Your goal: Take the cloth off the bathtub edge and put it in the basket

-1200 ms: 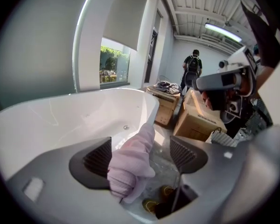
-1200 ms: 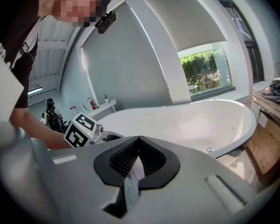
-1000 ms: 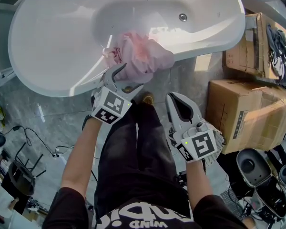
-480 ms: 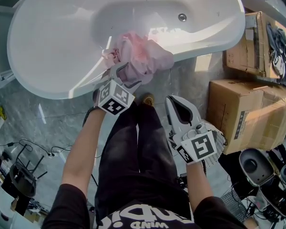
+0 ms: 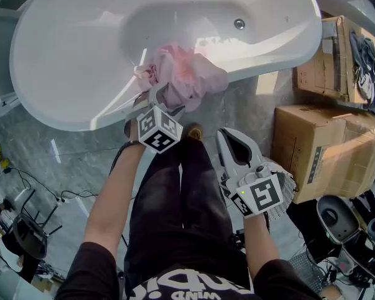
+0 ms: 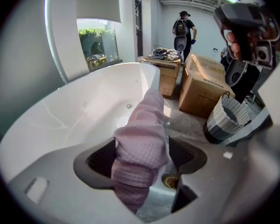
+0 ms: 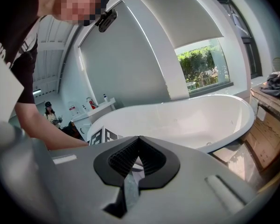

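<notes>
Status: found pink cloth (image 5: pixel 186 74) draped over near bathtub (image 5: pixel 69 99) edge, w/ left gripper (image 5: pixel 157 99) jaws spread either side of it. Saw right gripper (image 5: pixel 228 135) pressed together, empty, over basket (image 6: pixel 226 120); cardboard boxes (image 5: pixel 325 145) just beside, person's legs (image 5: pixel 181 199) btwn grippers

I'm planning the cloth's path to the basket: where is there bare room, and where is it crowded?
Bare: the bathtub basin left of the pink cloth, and the floor strip between the tub rim and the cardboard box. Crowded: round the basket, hemmed by that box and the right gripper.
</notes>
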Motion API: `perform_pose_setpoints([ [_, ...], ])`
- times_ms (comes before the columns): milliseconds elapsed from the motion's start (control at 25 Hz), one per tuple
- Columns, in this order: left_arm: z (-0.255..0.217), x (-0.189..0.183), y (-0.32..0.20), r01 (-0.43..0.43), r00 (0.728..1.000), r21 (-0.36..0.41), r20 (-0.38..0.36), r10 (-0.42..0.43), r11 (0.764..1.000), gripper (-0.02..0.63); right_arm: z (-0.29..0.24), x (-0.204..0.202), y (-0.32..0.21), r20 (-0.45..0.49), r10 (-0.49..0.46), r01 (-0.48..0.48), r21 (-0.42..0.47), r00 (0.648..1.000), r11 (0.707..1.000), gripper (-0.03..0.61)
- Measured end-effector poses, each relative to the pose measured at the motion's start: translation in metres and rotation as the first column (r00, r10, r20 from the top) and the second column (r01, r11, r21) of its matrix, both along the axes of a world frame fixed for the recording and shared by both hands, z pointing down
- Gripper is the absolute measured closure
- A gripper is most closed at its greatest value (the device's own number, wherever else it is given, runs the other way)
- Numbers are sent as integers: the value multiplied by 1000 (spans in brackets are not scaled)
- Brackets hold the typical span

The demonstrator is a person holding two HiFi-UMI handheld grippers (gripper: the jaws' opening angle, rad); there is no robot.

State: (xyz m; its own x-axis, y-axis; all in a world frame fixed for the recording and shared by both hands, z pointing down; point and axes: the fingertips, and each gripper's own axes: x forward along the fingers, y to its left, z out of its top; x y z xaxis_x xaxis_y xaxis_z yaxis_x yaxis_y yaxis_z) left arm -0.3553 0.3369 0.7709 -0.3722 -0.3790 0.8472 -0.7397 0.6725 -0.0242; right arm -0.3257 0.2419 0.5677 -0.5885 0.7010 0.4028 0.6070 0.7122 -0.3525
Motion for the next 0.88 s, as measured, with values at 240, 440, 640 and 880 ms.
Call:
perform_pose_setpoints([
  [240, 3, -2, 1, 4, 1000, -32, -21, -5, 999, 272, 3, 2, -7, -3, 12, -12, -2, 1000, 1000, 569],
  [440, 8, -3, 4, 18, 999, -74, -40, -21, 997, 288, 4, 2, -12, -7, 24, -24, -2, 1000, 1000, 569],
  [640, 10, -4, 5, 25, 999, -96, -37, -29, 995, 296, 6, 4, -19, -11, 36, -36, 4, 999, 999, 569],
  [880, 10, -4, 6, 14, 999, -94, -46, -19, 995, 324, 7, 5, -21, -19, 49, -49, 3, 999, 999, 569],
])
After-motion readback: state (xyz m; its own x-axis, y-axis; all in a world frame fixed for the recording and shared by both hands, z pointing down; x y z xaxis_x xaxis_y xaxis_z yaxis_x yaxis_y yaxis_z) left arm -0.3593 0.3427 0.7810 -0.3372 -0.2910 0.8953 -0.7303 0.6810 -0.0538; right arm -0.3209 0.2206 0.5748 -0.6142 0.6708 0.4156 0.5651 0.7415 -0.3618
